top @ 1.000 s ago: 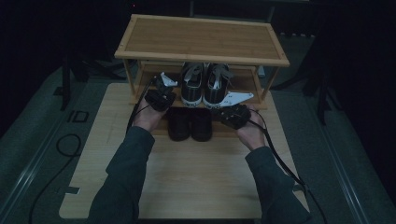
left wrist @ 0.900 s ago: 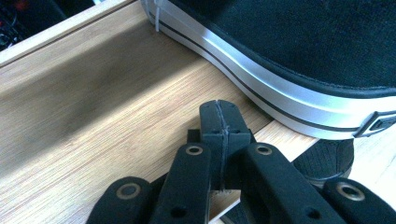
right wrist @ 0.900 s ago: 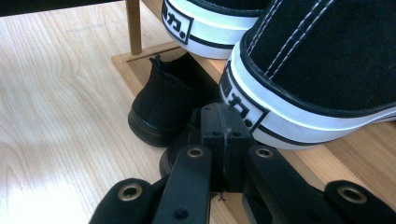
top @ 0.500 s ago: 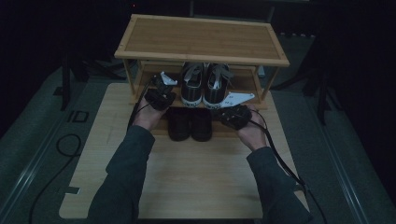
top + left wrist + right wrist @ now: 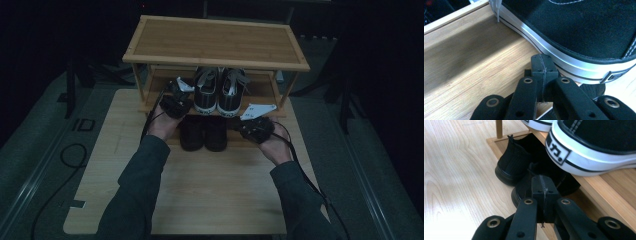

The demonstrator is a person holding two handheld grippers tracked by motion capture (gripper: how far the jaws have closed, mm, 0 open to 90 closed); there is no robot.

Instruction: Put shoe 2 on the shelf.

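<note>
A pair of black sneakers with white soles (image 5: 218, 94) stands on the middle shelf of a wooden shoe rack (image 5: 215, 42). Below them a pair of plain black shoes (image 5: 204, 133) sits at the rack's foot. My left gripper (image 5: 178, 96) is at the shelf's left part; its jaws (image 5: 542, 63) are shut with nothing between them, tips right beside the left sneaker's white sole (image 5: 564, 53). My right gripper (image 5: 245, 125) hangs low at the right; its shut, empty tips (image 5: 543, 183) point at the nearer black shoe (image 5: 524, 188), under the right sneaker's heel (image 5: 584, 152).
The rack stands at the far end of a light wooden table (image 5: 210, 185). Its front shelf edge (image 5: 609, 190) runs just right of my right gripper. Cables trail from both grippers (image 5: 305, 175). Dark floor with a loose cable (image 5: 65, 155) surrounds the table.
</note>
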